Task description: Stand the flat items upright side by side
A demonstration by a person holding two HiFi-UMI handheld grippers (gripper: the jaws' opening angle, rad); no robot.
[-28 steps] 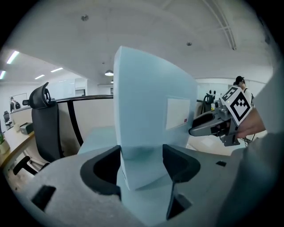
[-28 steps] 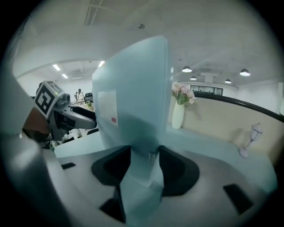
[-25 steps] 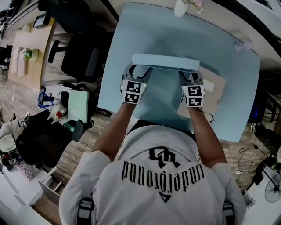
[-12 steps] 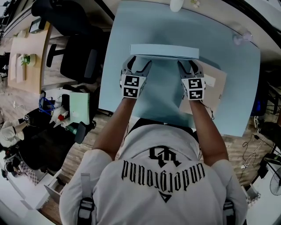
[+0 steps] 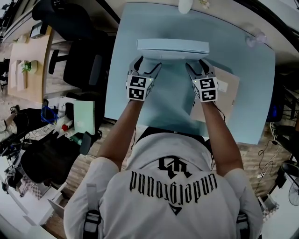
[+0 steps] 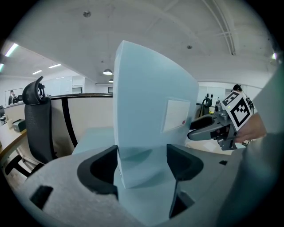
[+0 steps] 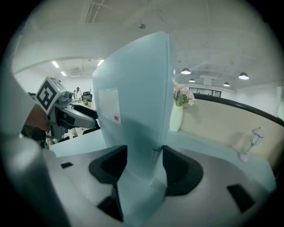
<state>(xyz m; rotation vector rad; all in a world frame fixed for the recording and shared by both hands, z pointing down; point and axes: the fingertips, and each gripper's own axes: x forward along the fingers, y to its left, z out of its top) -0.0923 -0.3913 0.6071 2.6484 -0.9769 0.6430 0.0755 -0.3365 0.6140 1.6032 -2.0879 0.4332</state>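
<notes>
**Head view check: letting go of the upright box**

Standing on its long edge on the light blue table (image 5: 168, 100), toward the far side: pale blue flat box (image 5: 173, 46). Left gripper (image 5: 147, 65) astride one end, right gripper (image 5: 197, 66) astride the other. Jaws of both just opened wider, box ends between them, pads apparently eased off the faces. No clamping evident in either gripper view.

Step judged in hand: release without tipping.

1. Draw both grippers straight back toward the body, together and level.
2. Keep each pad clear of the box faces. Expect a thin upright box to topple at a slight nudge.
3. Pause and check for lean before moving away.
4. Likely next: pick up the tan flat item (image 5: 229, 95), lying flat beneath the right gripper, and stand it just beside the box.

Limits of view:

- Any gap between pad and box face hard to confirm, above all at the left gripper's left pad.
- Bottom edge of the box on the table hidden from the head view.
- Tan item partly covered by gripper and forearm, thickness not readable.
- White vase (image 5: 185, 5) cut off at the head view's top edge.
- Print on the box's white label (image 6: 176, 114) too small to read.
</notes>
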